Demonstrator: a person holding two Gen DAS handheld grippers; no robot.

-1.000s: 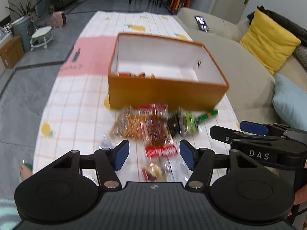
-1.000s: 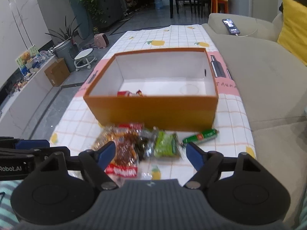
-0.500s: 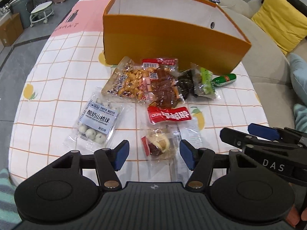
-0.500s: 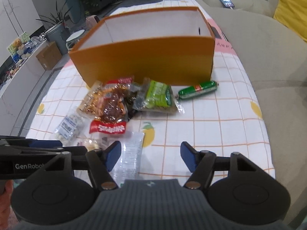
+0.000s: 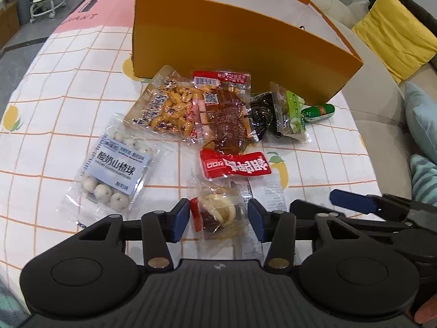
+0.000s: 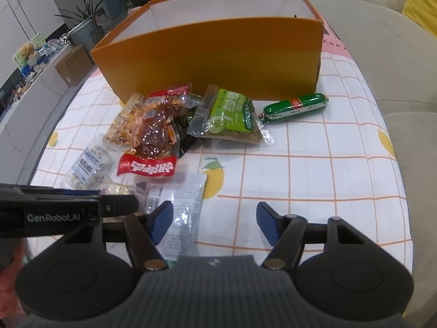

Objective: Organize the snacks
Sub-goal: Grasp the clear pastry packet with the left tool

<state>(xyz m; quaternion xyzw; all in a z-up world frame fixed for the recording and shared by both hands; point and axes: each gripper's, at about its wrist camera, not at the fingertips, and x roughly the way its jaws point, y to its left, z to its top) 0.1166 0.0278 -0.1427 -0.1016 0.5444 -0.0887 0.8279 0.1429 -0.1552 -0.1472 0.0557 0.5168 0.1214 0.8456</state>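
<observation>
Closing around a small clear snack packet (image 5: pixel 218 213) low in the left wrist frame, the left gripper (image 5: pixel 218 220) has its jaws half-wide, pads not yet pressing the film. Likely light, crinkly and slippery, the packet would be best pinched across its lumpy middle, where a pale knotted piece sits beside a dark red one. The right gripper (image 6: pixel 214 224) hangs half-open over a white printed sachet (image 6: pixel 183 213) on the bench (image 6: pixel 314 180), empty. An orange box (image 6: pixel 218 54) stands behind.
</observation>
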